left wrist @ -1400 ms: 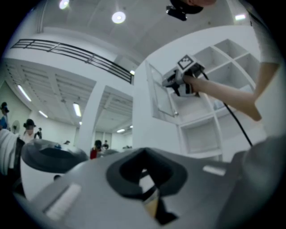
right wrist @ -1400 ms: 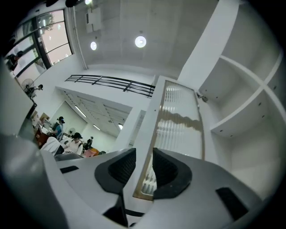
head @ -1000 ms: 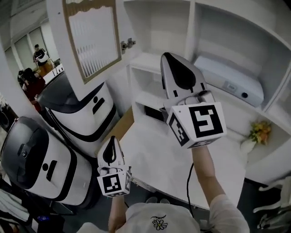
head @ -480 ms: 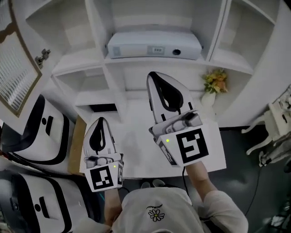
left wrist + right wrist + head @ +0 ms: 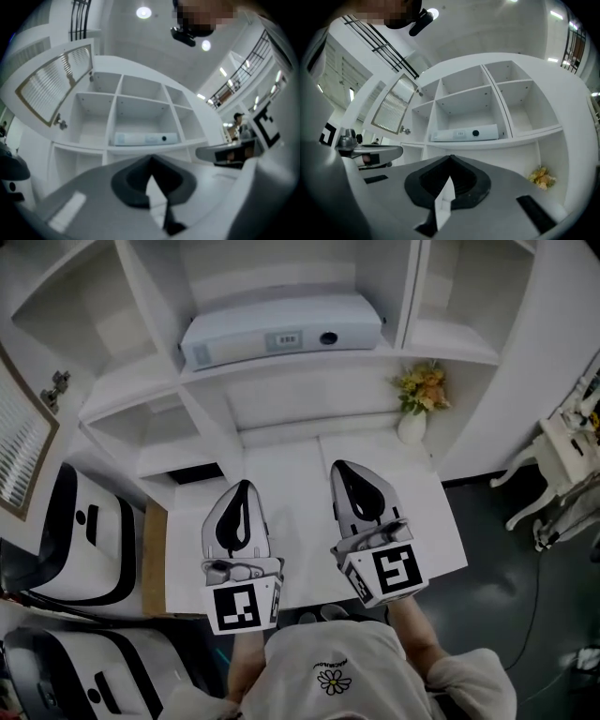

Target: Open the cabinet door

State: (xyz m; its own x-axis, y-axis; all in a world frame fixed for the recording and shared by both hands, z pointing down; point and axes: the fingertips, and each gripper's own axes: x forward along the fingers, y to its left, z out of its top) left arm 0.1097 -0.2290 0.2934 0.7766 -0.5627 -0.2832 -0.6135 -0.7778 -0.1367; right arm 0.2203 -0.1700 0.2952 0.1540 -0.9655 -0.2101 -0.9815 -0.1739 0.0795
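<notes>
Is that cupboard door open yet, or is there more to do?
It looks finished. The cabinet door stands swung wide out at the left, leaving the shelf compartment beside it exposed. Nothing is in hand: the left gripper and the right gripper are both shut and empty, side by side over the white desk, away from the door. From what shows, nothing seems left to do.
</notes>
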